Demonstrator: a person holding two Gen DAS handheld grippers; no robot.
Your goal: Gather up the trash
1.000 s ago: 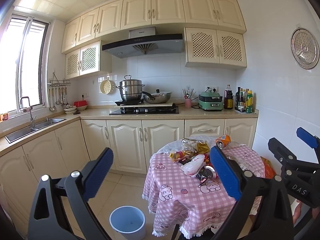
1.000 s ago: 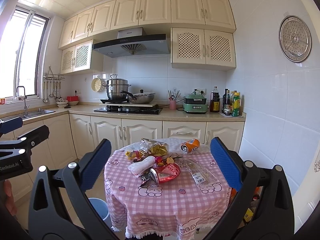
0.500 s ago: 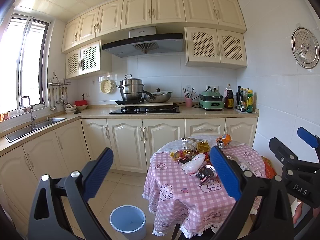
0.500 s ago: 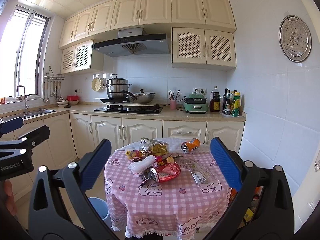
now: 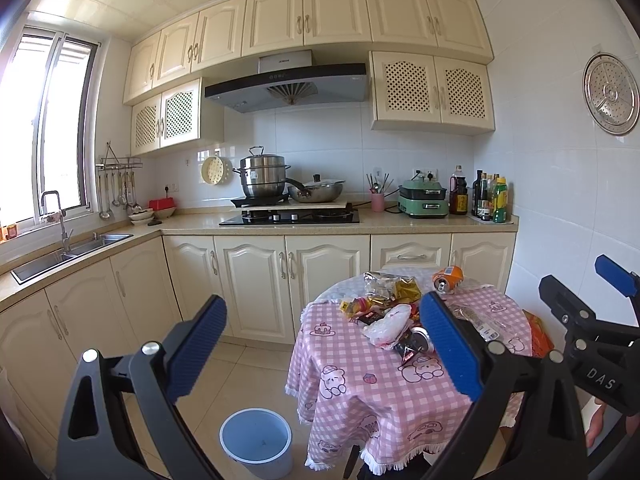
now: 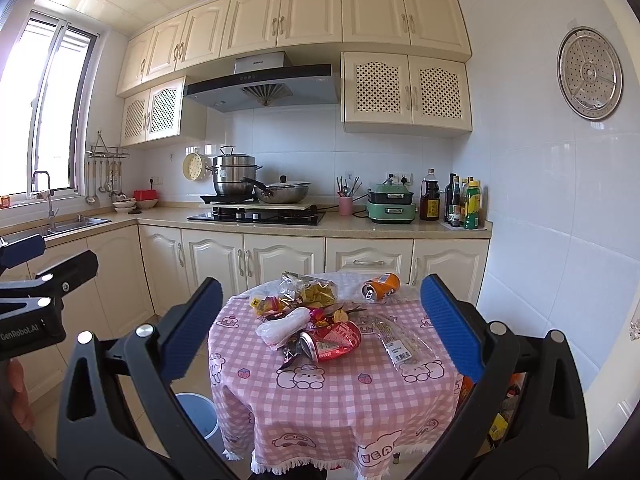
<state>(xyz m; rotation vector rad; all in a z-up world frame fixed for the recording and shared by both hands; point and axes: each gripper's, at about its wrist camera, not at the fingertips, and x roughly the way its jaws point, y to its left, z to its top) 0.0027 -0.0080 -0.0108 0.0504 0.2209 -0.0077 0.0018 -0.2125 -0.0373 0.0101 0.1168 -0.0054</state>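
Pink gingham cloth covers the round tabletop (image 6: pixel 320 396), where the trash sits heaped near the middle: a crushed red can (image 6: pixel 332 340), a white plastic bag (image 6: pixel 284 326), crinkled snack wrappers (image 6: pixel 308 290), a clear wrapper (image 6: pixel 396 340) and an orange can (image 6: pixel 382 286) on its side toward the back. Both the left gripper (image 5: pixel 320 348) and right gripper (image 6: pixel 320 328) hang short of it, jaws spread wide and empty. A blue bin (image 5: pixel 256 442) stands on the floor left of the tabletop, half hidden in the right view.

Round table (image 6: pixel 332 404) under pink checked cloth; cans (image 6: pixel 334 340), wrappers (image 6: pixel 308 290) lie atop.
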